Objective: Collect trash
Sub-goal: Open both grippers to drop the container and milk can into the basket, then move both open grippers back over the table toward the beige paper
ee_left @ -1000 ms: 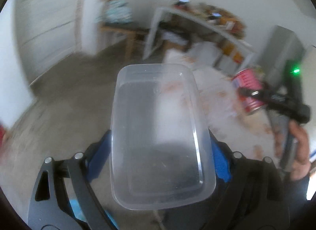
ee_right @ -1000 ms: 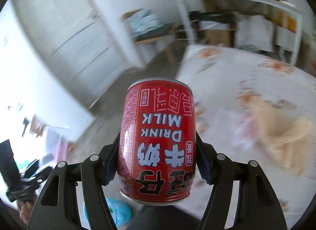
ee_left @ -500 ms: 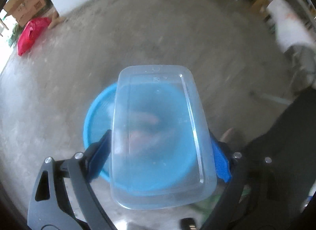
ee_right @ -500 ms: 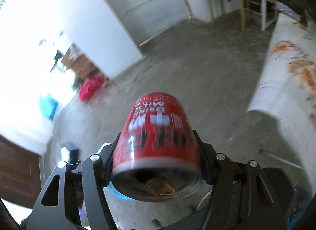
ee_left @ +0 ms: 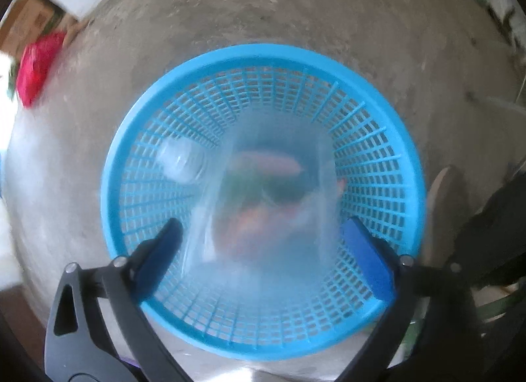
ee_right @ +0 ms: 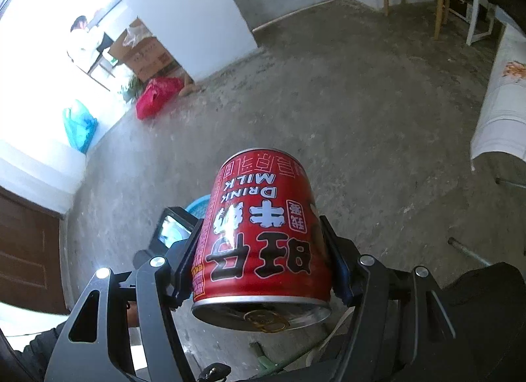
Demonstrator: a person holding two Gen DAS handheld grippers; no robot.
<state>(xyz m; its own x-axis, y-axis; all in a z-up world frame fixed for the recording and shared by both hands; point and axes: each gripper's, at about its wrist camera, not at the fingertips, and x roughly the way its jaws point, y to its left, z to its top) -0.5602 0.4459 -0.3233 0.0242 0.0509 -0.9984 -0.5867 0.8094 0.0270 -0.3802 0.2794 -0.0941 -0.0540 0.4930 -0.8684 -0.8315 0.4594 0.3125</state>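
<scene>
The left gripper (ee_left: pixel 259 247) is pointing straight down over the blue basket (ee_left: pixel 391 139), and its jaws have just been opening: the clear plastic container (ee_left: pixel 269 217) is showing as a blurred, see-through shape between the spread blue pads (ee_left: pixel 365 257), with a gap on each side, so it looks released and dropping into the basket rather than gripped. The right gripper (ee_right: pixel 259 257) is clamping the red milk can (ee_right: pixel 263 237) across its round body, pads pressed on both sides, the can tipped with its ring-pull end toward the camera, above the bare floor (ee_right: pixel 345 112) to the right of the basket, whose rim is just peeking out at the can's left. To do this step well, the left hand should probably be keeping the jaws wide and centred over the opening until the container is clear of the pads, then lifting away so the can has room; the can then wants carrying over the middle of the basket before the grip is eased, since a smooth metal cylinder let go near the rim is likely to bounce off and roll. The basket is a round, open lattice of thin plastic ribs under a solid rim, standing on rough grey concrete; blurred reddish and green bits and a pale crumpled piece (ee_left: pixel 180 162) are lying inside it. The container is thin, glossy and rectangular with rounded corners.
</scene>
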